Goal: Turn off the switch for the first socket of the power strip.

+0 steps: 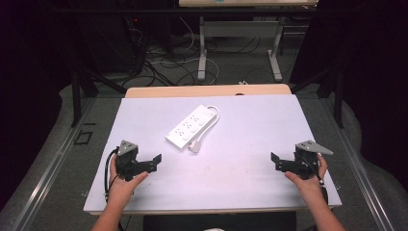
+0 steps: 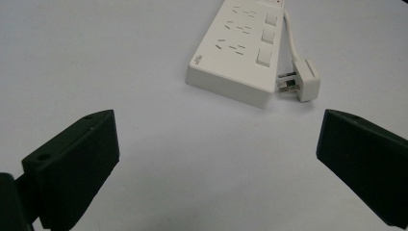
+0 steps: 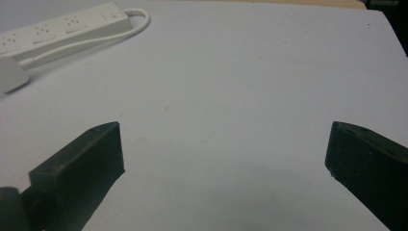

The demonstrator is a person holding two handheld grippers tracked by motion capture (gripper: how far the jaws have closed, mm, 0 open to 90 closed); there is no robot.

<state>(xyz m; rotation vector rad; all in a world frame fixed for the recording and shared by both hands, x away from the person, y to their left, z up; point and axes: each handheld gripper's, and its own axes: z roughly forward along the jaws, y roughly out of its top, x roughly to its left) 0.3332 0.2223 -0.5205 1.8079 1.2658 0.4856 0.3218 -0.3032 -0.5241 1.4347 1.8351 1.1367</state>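
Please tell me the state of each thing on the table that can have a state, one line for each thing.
power strip: flat, sockets up, nothing plugged in
plug: unplugged, lying beside the strip
cord: looped at the strip's far end
left gripper: open, holding nothing
right gripper: open, holding nothing

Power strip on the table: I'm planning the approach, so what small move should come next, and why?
Probably ease the left gripper forward toward the plug. Its jaws stand open with nothing between them, and the white power strip lies just ahead of it, the plug loose at its near end. The right gripper, also open, sits farther off.
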